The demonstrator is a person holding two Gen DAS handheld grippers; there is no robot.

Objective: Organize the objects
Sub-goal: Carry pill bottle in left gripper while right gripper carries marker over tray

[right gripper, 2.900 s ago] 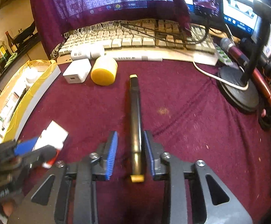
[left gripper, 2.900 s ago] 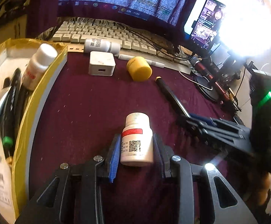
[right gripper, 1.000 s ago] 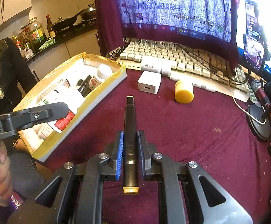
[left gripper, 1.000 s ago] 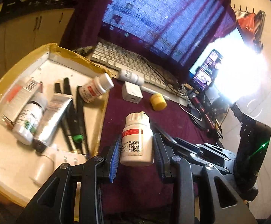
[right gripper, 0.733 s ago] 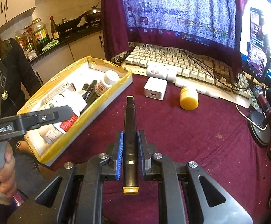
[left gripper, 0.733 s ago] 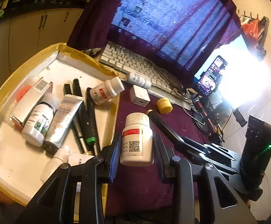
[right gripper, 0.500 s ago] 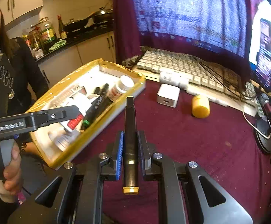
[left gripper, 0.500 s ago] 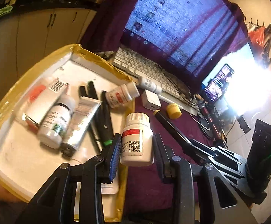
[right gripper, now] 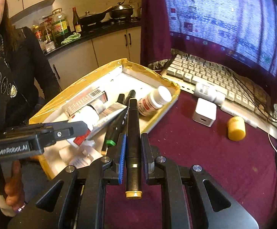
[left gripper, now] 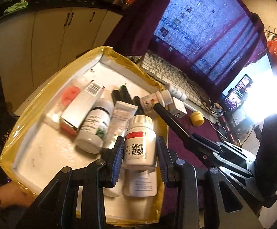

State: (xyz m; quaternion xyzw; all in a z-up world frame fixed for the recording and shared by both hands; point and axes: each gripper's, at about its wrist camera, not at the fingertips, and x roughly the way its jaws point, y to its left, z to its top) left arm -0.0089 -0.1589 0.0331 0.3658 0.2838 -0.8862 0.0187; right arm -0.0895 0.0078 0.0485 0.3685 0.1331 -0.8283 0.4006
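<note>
Over the box, the left gripper clamps a white bottle while the right gripper, at three o'clock, grips a black marker.

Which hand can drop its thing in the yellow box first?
Probably the left. The left hand-held gripper holds the white pill bottle right above the yellow box. The right hand-held gripper holds the black marker with only its tip over the box; its fingers are over the red cloth.
</note>
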